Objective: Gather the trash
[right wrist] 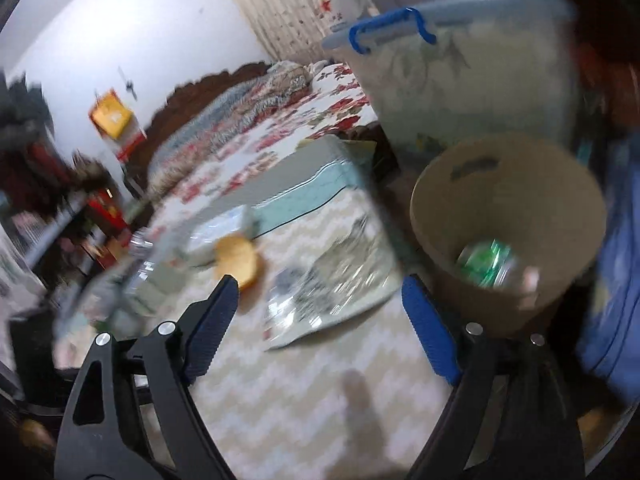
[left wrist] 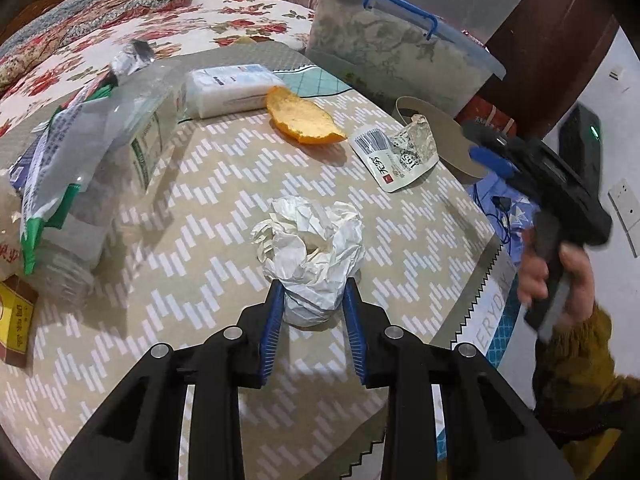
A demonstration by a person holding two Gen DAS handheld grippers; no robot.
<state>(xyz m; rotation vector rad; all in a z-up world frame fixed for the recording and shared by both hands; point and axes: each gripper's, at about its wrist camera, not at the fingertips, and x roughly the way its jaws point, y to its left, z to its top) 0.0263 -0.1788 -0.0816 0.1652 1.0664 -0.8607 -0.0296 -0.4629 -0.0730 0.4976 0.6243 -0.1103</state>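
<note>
My left gripper (left wrist: 312, 292) is shut on a crumpled white tissue (left wrist: 312, 240) on the patterned tablecloth (left wrist: 208, 240). An orange peel (left wrist: 300, 118), a torn printed wrapper (left wrist: 394, 152) and a clear plastic bag (left wrist: 92, 160) lie further back. The brown paper bin (right wrist: 508, 216) stands off the table's right edge with a green wrapper (right wrist: 486, 262) inside. My right gripper (right wrist: 320, 284) is open and empty above the table's right edge, next to the bin; it also shows in the left wrist view (left wrist: 492, 160). The right wrist view is blurred.
A white tissue pack (left wrist: 232, 88) lies at the back of the table. A lidded plastic storage box (left wrist: 400, 52) with a blue handle stands behind the bin. A yellow and red box (left wrist: 14, 316) sits at the left edge. A floral bed (left wrist: 100, 40) lies beyond.
</note>
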